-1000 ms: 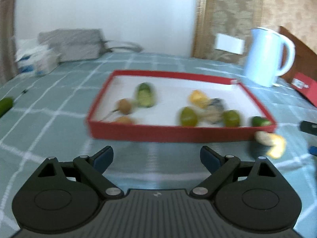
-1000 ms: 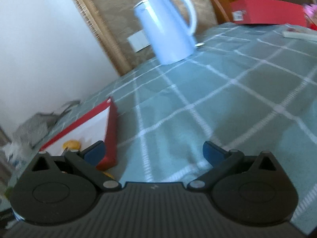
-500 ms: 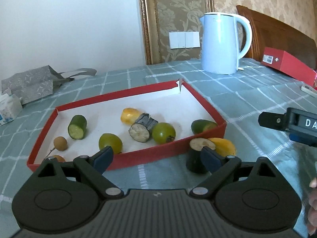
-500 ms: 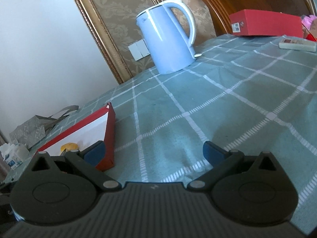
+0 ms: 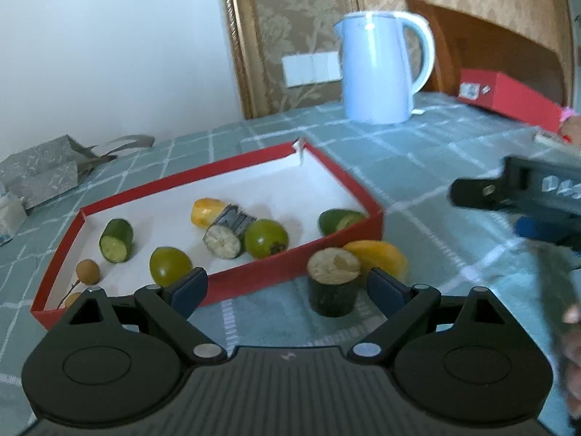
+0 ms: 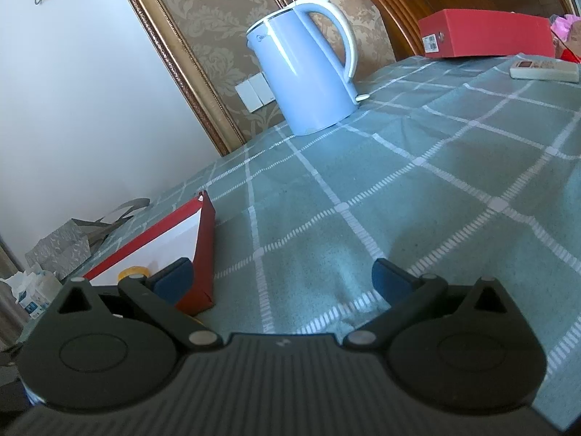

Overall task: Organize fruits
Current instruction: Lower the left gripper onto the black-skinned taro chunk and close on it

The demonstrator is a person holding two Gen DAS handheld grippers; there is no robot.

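Both grippers, left point(image 5: 287, 287) and right point(image 6: 281, 278), have jaws spread wide, empty; a dark sugarcane stub point(image 5: 333, 282) stands upright just outside the red tray point(image 5: 290, 269).

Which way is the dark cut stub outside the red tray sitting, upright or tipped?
Upright: the stub stands on end, pale cut face up.

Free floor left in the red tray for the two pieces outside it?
Yes. The red tray has bare white floor along its far side, toward the kettle. Its near half is crowded with fruit. The stump piece and yellow piece sit outside, against the near wall.
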